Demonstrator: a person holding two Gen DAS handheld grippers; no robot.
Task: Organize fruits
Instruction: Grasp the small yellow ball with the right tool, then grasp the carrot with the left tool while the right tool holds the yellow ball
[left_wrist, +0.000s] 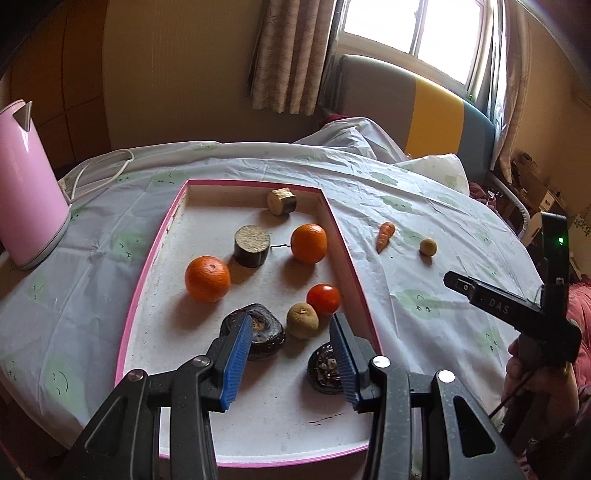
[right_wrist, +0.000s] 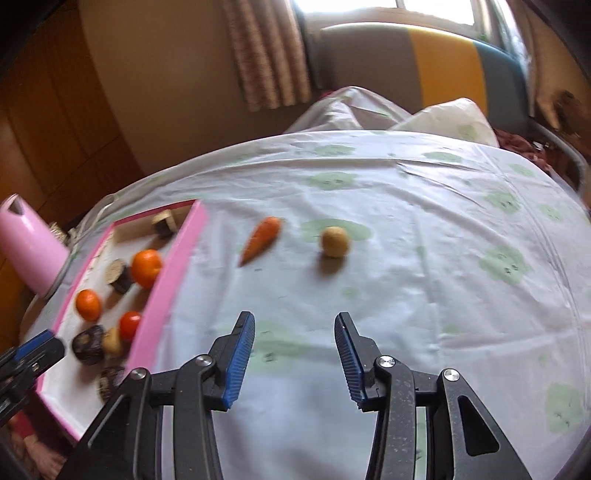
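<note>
A pink-rimmed white tray (left_wrist: 343, 240) holds two oranges (left_wrist: 207, 278) (left_wrist: 309, 243), a red tomato (left_wrist: 323, 298), a brownish fruit (left_wrist: 302, 319), two wood-like stumps (left_wrist: 252, 246) (left_wrist: 282, 201) and two dark lumps (left_wrist: 263, 332) (left_wrist: 325, 369). My left gripper (left_wrist: 291, 325) is open and empty, hovering over the tray's near part above the brownish fruit. A carrot (right_wrist: 261, 239) and a small yellow fruit (right_wrist: 335, 241) lie on the cloth right of the tray (right_wrist: 162, 295). My right gripper (right_wrist: 294, 325) is open and empty above the cloth, short of them.
A pink kettle (left_wrist: 26, 184) with a white cord (left_wrist: 103, 170) stands left of the tray. The table carries a pale cloth with green prints (right_wrist: 443, 258). A bed and a colourful headboard (left_wrist: 424, 103) lie behind. The right gripper's body (left_wrist: 517, 306) shows at the right of the left wrist view.
</note>
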